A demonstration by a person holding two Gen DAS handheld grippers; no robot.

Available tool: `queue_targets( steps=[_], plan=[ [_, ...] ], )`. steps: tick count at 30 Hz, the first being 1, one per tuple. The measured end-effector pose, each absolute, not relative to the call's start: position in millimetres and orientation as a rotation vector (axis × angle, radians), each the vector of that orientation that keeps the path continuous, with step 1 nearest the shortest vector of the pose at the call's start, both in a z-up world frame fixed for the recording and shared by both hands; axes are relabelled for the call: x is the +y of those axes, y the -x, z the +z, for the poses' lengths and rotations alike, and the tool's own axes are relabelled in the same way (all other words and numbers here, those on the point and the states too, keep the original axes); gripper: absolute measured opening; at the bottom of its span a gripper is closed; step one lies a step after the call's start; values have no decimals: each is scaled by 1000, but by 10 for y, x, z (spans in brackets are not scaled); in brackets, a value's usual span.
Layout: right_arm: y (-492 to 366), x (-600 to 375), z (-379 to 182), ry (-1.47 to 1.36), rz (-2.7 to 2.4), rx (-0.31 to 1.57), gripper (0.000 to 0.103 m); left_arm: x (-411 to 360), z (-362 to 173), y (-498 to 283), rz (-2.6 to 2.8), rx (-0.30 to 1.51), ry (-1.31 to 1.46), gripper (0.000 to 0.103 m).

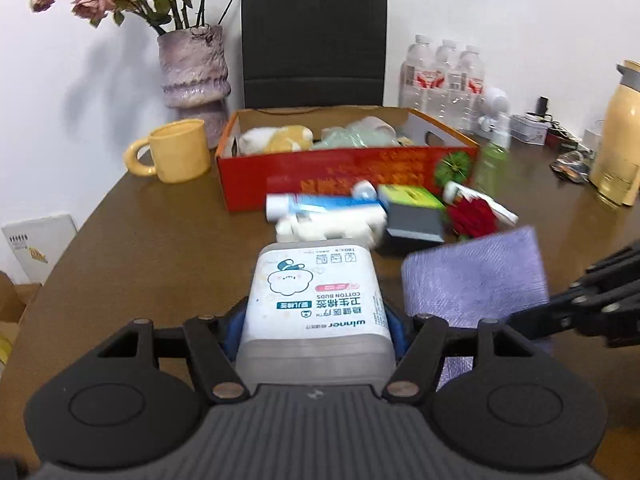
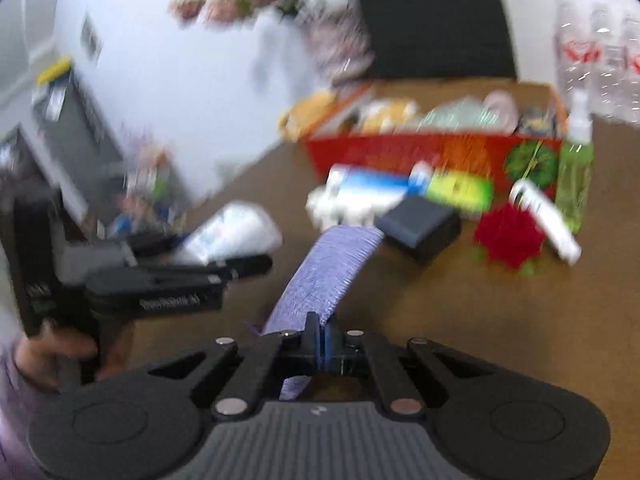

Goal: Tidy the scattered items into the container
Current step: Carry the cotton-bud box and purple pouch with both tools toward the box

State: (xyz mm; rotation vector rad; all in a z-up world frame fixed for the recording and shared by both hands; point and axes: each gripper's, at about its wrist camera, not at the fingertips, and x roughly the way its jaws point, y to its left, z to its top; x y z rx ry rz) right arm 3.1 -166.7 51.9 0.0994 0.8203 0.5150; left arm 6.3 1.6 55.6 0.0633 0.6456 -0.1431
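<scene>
My left gripper (image 1: 316, 326) is shut on a white cotton buds box (image 1: 316, 292) and holds it above the brown table. My right gripper (image 2: 322, 340) is shut on a purple cloth (image 2: 328, 268), which also shows in the left wrist view (image 1: 476, 276). The red cardboard box (image 1: 344, 172) stands further back and holds a plush toy and soft items. In front of it lie a toothpaste tube (image 1: 324, 204), a green and grey box (image 1: 412, 212), a red flower (image 1: 472, 218) and a white tube (image 1: 484, 202). A green spray bottle (image 1: 494, 164) stands at the box's right corner.
A yellow mug (image 1: 176, 152) and a vase of dried flowers (image 1: 194, 76) stand left of the box. A black chair back (image 1: 314, 40) is behind it. Water bottles (image 1: 444, 76) and a cream kettle (image 1: 618, 140) stand at the right.
</scene>
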Motion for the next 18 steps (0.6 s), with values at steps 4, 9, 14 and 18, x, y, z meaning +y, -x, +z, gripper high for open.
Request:
queue_targets(
  steps=[4, 9, 14, 18],
  plan=[
    [219, -1586, 499, 80, 302, 776, 43, 15, 491, 185, -121, 639, -41, 67],
    [497, -1352, 526, -24, 262, 685, 85, 128, 402, 175, -111, 675, 5, 67],
    [294, -1029, 249, 64, 115, 682, 55, 113, 366, 130, -105, 664, 1, 67],
    [264, -1182, 152, -4, 71, 697, 41, 128, 326, 117, -92, 645, -7, 67]
  ],
)
